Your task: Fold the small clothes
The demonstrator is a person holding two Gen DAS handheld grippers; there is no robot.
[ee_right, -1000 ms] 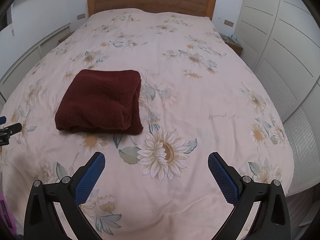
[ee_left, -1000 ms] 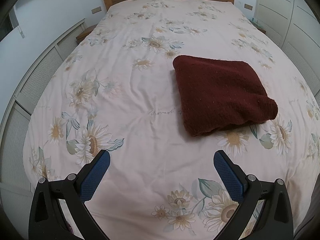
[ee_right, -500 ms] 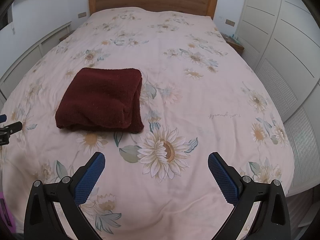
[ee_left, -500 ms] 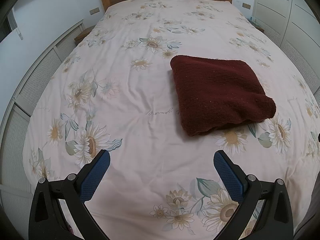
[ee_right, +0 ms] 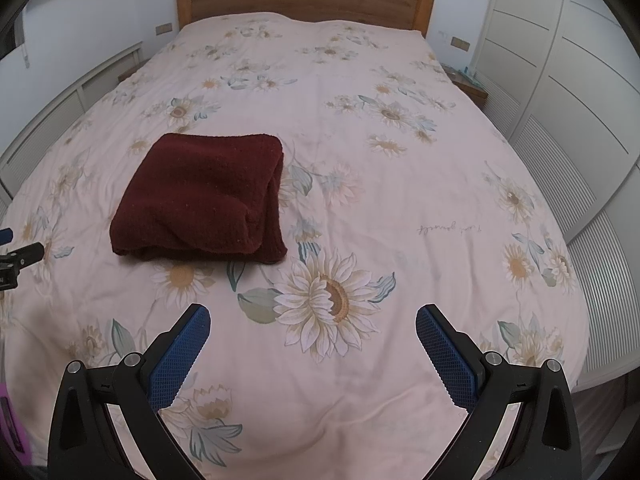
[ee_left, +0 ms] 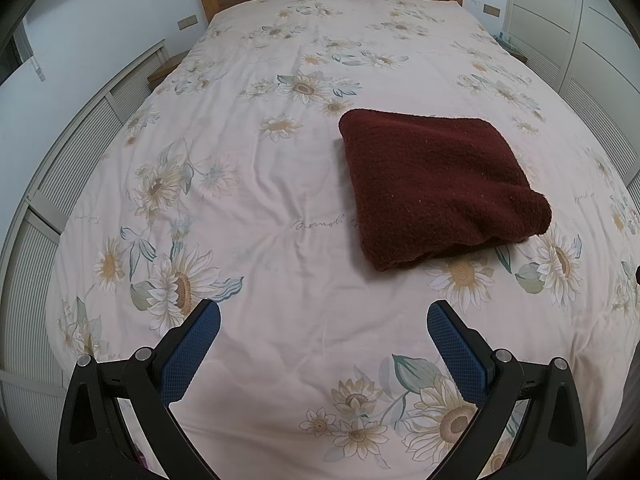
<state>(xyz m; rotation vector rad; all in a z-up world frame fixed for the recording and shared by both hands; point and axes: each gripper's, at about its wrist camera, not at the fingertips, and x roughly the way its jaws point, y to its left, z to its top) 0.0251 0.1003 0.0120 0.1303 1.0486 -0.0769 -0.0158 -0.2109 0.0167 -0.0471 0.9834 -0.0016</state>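
The folded cloth (ee_left: 436, 184) lies on the bed (ee_left: 280, 200); both the left gripper (ee_left: 324, 316) and right gripper (ee_right: 313, 318) hang above, jaws spread, empty.

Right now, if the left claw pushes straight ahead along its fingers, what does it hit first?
Likely the floral bedspread, bare ahead of the open left claw. The folded dark-red knit garment lies right of that line; depth is uncertain.

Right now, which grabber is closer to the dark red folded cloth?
Hard to call; neither clearly. The left gripper hangs open with the dark red folded cloth ahead to its right; the right gripper hangs open with it ahead-left. Neither touches it.
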